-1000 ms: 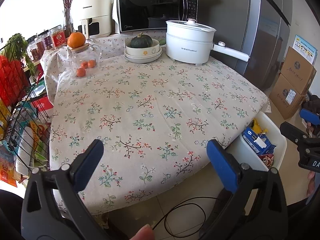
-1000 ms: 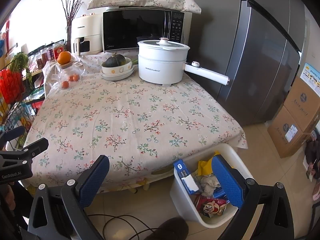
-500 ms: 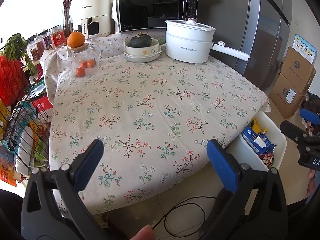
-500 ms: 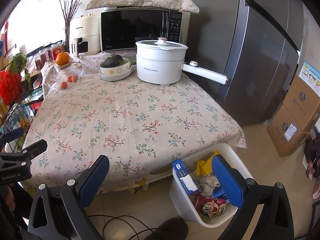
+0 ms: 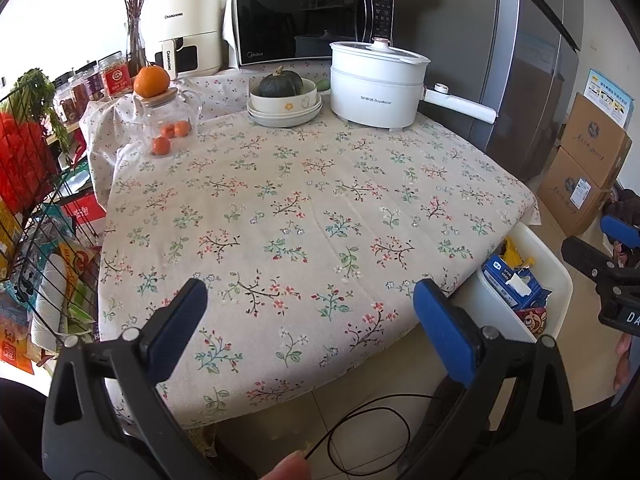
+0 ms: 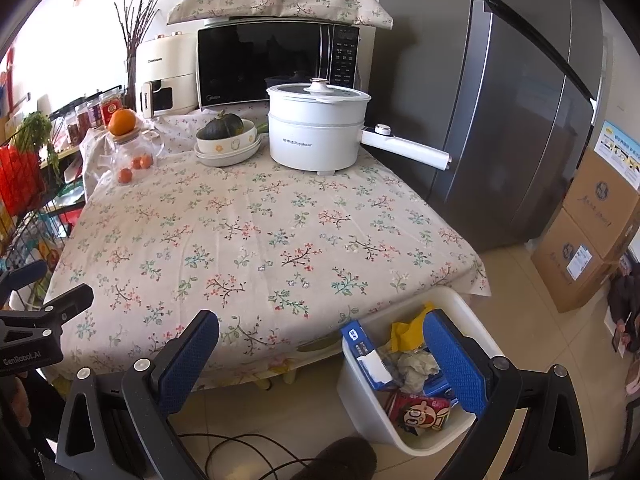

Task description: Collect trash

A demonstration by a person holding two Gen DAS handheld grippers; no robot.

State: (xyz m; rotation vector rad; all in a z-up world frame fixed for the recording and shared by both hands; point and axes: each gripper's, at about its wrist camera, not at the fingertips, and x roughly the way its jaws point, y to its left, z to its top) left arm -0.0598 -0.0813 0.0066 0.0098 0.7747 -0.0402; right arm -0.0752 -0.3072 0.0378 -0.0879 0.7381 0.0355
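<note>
Both the left gripper (image 5: 308,322) and the right gripper (image 6: 326,354) gape wide, holding nothing; at lower right of frame, a white plastic bin (image 6: 360,396) holds wrappers beside the floral-clothed table (image 6: 256,240).

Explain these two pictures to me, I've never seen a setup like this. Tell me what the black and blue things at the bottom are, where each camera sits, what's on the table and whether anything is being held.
There is no robot here. A person holds a pair of hand-operated tongs in each hand, and a wide-angle camera on each looks forward along its two blue-padded fingers.

One picture is from the left tongs, the other from the right tongs. Both are open and hold nothing.

On the flowered tablecloth, along the far edge, stand a white electric pot, a bowl with a dark green squash and a glass jar with an orange on its lid. A microwave stands behind them.

On the floor beside the table is a white bin already holding wrappers and crumpled paper. No trash shows on the table.
</note>
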